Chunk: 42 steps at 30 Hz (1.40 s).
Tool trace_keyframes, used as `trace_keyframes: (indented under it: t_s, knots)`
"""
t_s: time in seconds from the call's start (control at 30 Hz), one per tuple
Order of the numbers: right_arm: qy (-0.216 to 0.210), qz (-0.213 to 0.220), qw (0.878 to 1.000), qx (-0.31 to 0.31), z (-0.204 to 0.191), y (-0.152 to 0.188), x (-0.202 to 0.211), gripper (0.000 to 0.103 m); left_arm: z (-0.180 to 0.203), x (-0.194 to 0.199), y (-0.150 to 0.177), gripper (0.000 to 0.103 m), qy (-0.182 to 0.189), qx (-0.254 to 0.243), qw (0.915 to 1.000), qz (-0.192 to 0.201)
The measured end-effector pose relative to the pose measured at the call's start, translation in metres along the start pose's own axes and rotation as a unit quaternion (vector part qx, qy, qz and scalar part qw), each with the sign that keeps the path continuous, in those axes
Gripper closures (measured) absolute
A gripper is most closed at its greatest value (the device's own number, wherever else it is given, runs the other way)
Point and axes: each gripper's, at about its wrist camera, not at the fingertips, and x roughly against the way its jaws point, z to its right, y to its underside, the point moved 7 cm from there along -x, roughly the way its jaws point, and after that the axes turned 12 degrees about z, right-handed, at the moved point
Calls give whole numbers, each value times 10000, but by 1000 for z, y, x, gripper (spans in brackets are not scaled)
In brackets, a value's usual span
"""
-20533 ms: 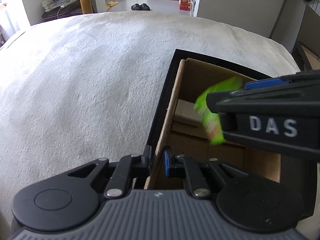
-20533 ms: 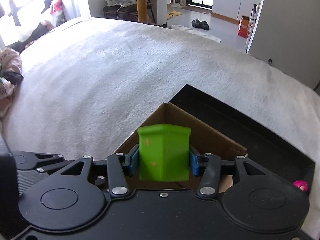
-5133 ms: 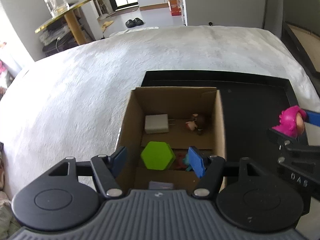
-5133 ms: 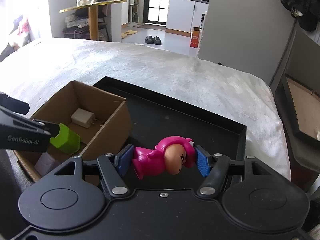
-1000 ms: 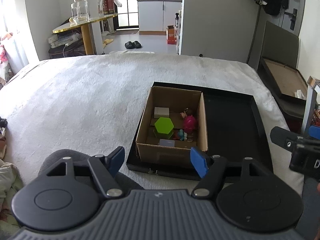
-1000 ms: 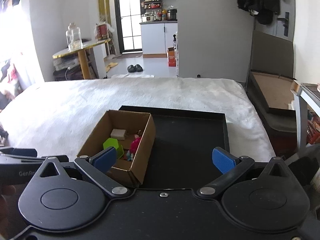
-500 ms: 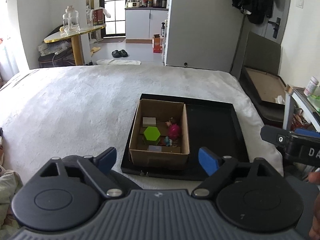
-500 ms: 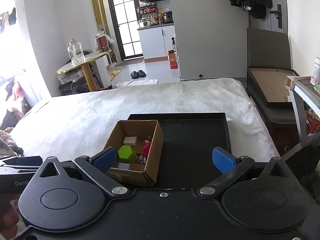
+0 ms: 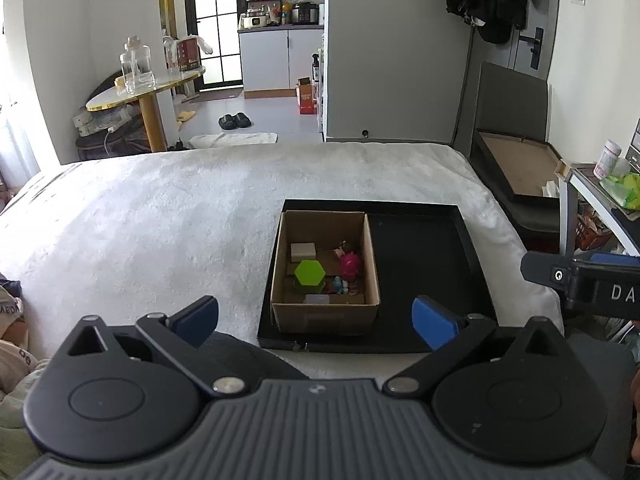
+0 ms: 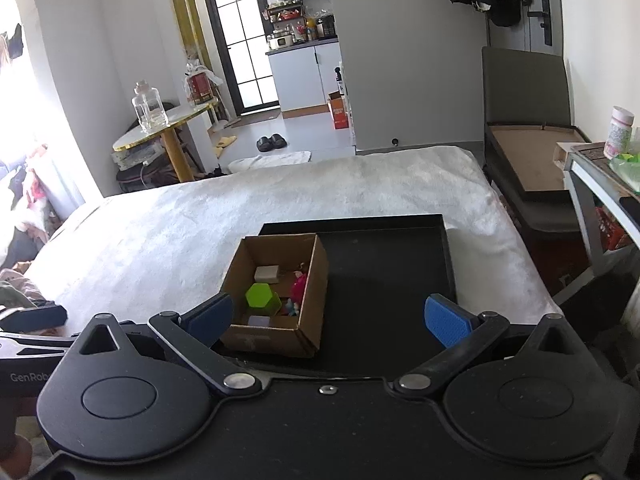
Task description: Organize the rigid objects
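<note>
A cardboard box (image 9: 325,314) (image 10: 276,338) stands in the left part of a black tray (image 9: 420,272) (image 10: 384,276) on a white bed. Inside lie a green hexagonal block (image 9: 309,273) (image 10: 260,295), a pink figure (image 9: 350,265) (image 10: 298,285), a white charger (image 9: 303,251) (image 10: 267,273) and other small items. My left gripper (image 9: 316,322) hangs well back from the box, its jaws still opening with nothing between them. My right gripper (image 10: 328,320) is also held back, open and empty; its body (image 9: 592,284) shows at the right edge of the left wrist view.
The white bedcover (image 9: 160,216) spreads to the left and beyond the tray. A shelf with a bottle (image 10: 619,132) stands at the right. A flat dark case (image 9: 516,168) leans by the wall. A round table with jars (image 9: 140,88) is far left.
Both grippers have pulled back and risen, so the box and tray look smaller and farther. The left jaws have spread wider.
</note>
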Motion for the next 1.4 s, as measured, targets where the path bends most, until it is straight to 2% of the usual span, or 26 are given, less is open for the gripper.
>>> trace_keyframes:
  t_s: [0.13,0.57,1.4]
  knots:
    - [42,73,9998,168,-4,-2,6,0,0,4,0,1,12,7,10000,30]
    - [61,12,10000,-49,3,-3,7,0,-1,4,-2,1,34,-34,10000,42]
    - [9,34,10000,1,-2,-7,13,0,-4,6,-3,1,10,-16,10000,40]
